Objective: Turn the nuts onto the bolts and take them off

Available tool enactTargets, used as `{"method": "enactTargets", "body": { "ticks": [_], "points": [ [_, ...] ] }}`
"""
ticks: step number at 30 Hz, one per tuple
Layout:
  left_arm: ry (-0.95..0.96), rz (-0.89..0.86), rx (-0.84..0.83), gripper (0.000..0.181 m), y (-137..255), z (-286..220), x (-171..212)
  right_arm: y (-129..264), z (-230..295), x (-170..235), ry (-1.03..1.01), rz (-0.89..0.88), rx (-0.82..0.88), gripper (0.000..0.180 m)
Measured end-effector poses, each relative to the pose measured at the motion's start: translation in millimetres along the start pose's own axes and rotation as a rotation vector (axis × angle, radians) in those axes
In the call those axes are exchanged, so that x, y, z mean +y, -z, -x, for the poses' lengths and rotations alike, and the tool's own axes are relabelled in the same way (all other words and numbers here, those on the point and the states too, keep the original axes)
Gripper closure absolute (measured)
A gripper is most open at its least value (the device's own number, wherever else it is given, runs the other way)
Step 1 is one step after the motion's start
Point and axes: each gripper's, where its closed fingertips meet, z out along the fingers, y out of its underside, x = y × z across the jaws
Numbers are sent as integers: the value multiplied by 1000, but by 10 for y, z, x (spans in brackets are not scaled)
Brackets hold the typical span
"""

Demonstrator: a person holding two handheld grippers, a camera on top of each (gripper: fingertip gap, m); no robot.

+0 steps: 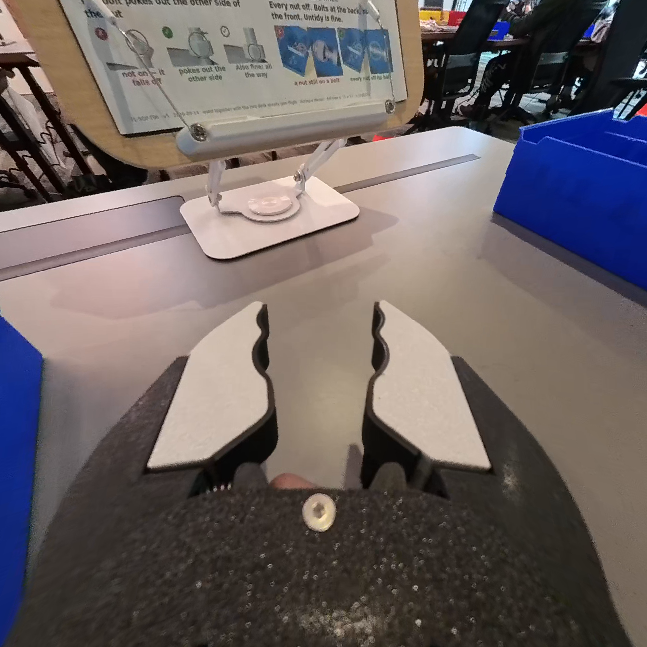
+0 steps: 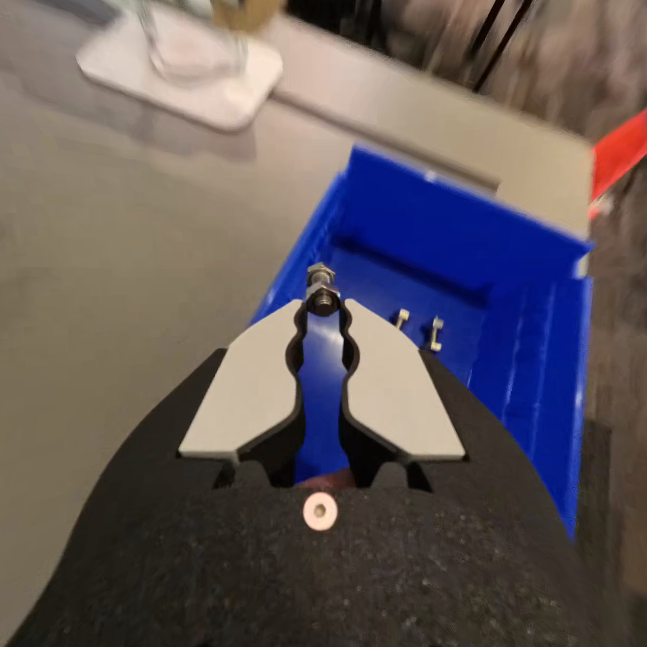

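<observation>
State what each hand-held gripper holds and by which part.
The left hand-held gripper is open and empty. The right hand-held gripper pinches a bolt at its threaded end, by the nut, above the blue bin.

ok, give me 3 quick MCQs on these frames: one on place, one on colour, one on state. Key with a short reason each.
1. Where does the bolt with its nut sit?
A. Between the right tongs' tips, over the bin
B. Flat on the grey table
C. In the left tongs

2. What colour is the bin?
A. Red
B. Blue
C. Yellow

3. How are the left tongs?
A. Shut on a nut
B. Shut, nothing held
C. Open, nothing held

Key: A, the right tongs pinch it at their tips above the blue floor; B, its walls are plainly blue; C, a wide gap shows only bare table between the fingers.
</observation>
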Motion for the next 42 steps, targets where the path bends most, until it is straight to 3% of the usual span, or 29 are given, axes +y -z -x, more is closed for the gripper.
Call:
{"method": "enactTargets", "body": {
  "ticks": [6,21,25,26,27,30,34,36,39,42],
  "points": [
    [27,34,28,121,-11,-23,30,-440,-91,688,3,316,-56,162],
    [49,51,45,120,13,11,-10,-555,-211,1179,32,558,19,163],
    [9,57,32,120,2,-7,8,-579,-178,1133,9,514,-21,163],
    [-4,57,26,120,1,-9,9,-569,-192,1128,20,511,-15,155],
    [-18,56,19,120,1,-9,7,-548,-224,1094,25,495,6,146],
    [-52,37,7,119,17,-22,-28,-371,-292,806,22,387,82,143],
    [-62,23,8,119,44,-62,-63,113,-93,-77,78,4,216,140],
    [-63,24,7,119,46,-71,-63,323,371,-499,107,-219,139,139],
    [-60,28,4,119,37,-66,-50,413,1406,-834,102,-472,-171,142],
    [-51,32,-3,119,32,-40,-40,136,2176,-765,101,-512,-347,142]
  ]
}}
